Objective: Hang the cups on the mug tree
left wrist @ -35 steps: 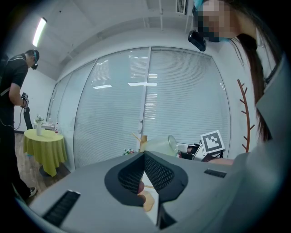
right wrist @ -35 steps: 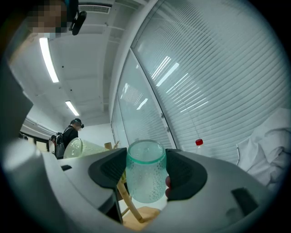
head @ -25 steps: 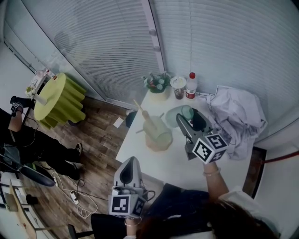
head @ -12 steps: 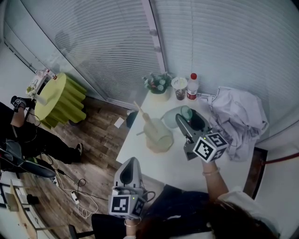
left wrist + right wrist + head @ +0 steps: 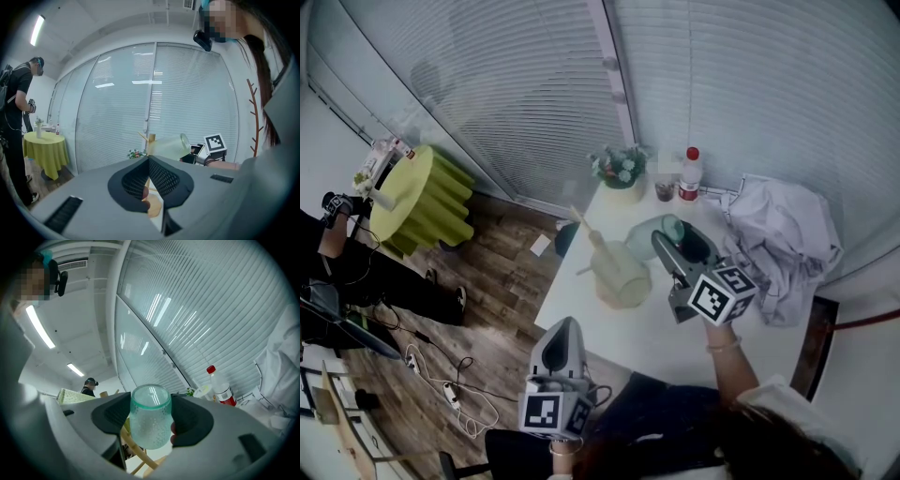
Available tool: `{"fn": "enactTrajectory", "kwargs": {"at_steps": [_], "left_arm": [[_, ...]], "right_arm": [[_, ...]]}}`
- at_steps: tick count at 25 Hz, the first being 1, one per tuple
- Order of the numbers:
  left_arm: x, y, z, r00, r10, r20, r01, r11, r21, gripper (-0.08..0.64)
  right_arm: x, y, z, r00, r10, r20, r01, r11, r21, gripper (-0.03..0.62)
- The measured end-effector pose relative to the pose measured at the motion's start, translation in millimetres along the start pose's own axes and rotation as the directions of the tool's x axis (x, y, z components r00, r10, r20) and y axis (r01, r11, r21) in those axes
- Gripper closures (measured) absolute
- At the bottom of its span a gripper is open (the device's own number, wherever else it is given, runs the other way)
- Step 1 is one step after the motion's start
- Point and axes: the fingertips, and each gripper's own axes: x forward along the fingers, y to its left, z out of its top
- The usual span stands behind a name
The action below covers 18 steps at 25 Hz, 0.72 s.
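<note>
The right tongs (image 5: 666, 244) clamp the pebbled green cup (image 5: 150, 420) round its body. It looks light, stiff, breakable and probably slick, so a firm hold suits it. The left tongs (image 5: 148, 174) rest together, empty.

The white table (image 5: 666, 333) carries a potted plant (image 5: 619, 169) and a red-capped bottle (image 5: 689, 173) at its far edge. A crumpled white cloth (image 5: 787, 239) covers its right end. Well to its left stands a round table with a yellow-green cover (image 5: 417, 202).
</note>
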Motion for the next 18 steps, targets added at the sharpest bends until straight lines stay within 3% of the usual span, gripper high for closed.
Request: {"fn": "enactTrajectory", "kwargs": {"at_steps": [8, 15, 18], "left_arm": [[7, 4, -9, 0.998, 0.016, -0.056, -0.015, 1.000, 0.017, 0.560], [16, 0, -6, 1.000, -0.021, -0.018, 0.020, 1.000, -0.012, 0.559], [17, 1, -12, 0.998, -0.014, -0.053, 0.014, 1.000, -0.002, 0.560]], "right_arm": [[8, -3, -6, 1.000, 0.023, -0.010, -0.023, 0.999, 0.035, 0.314], [13, -8, -11, 0.999, 0.049, -0.014, -0.047, 0.995, 0.091, 0.313], [15, -8, -12, 0.998, 0.058, -0.021, -0.055, 0.992, 0.114, 0.313]]}}
